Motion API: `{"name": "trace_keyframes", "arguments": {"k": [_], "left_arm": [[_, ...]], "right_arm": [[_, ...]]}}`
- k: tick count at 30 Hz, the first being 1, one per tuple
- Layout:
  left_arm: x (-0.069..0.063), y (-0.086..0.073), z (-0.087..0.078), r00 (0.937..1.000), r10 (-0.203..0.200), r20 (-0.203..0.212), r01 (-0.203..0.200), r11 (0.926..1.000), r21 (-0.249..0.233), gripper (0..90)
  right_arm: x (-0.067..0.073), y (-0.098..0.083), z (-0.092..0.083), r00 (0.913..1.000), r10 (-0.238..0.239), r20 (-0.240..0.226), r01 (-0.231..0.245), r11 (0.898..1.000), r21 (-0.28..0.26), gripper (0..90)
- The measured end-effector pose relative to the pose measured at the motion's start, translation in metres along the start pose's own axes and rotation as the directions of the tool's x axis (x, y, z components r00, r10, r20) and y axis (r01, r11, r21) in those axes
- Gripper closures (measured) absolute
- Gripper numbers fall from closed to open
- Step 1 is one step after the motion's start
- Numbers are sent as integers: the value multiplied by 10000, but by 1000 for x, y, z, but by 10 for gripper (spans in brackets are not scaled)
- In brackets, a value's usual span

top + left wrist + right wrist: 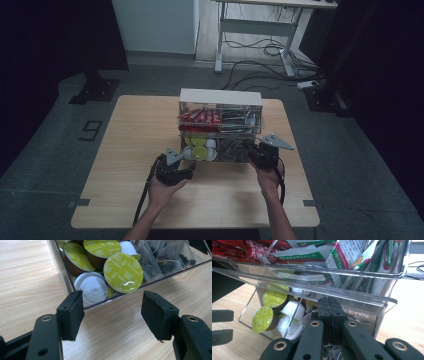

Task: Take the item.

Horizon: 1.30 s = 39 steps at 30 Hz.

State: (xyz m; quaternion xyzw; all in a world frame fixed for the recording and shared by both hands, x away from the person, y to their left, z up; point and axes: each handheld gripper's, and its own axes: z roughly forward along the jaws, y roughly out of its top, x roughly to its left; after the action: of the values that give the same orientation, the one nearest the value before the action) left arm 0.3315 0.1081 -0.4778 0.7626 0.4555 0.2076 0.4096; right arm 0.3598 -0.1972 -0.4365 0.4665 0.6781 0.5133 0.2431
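- High view: clear organizer [220, 107] mid-table; left gripper [192, 170] and right gripper [253, 150] at its front.
- Left gripper view: jaws apart, empty, just before the capsules [123, 272].
- Right gripper view: jaws closed together inside the tea-bag compartment [362, 317]; cannot tell if anything is pinched.

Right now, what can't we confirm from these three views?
- Right gripper: jaws pressed together against the clear organizer; its own arms hide whether anything thin is pinched.
- Tea bags: cut off by the top edge of the left gripper view, count unknown.
- Capsule lid print: too small to read fully.
- Red packets: high view too dim for labels.
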Motion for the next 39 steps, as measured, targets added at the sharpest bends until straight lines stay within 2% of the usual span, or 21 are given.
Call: {"name": "trace_keyframes", "arguments": {"k": [39], "left_arm": [[-12, 20, 26, 9997, 176, -188, -174, 9998, 79, 340]], "right_arm": [[-1, 0, 1, 10000, -19, -27, 19, 10000, 1, 890]]}}
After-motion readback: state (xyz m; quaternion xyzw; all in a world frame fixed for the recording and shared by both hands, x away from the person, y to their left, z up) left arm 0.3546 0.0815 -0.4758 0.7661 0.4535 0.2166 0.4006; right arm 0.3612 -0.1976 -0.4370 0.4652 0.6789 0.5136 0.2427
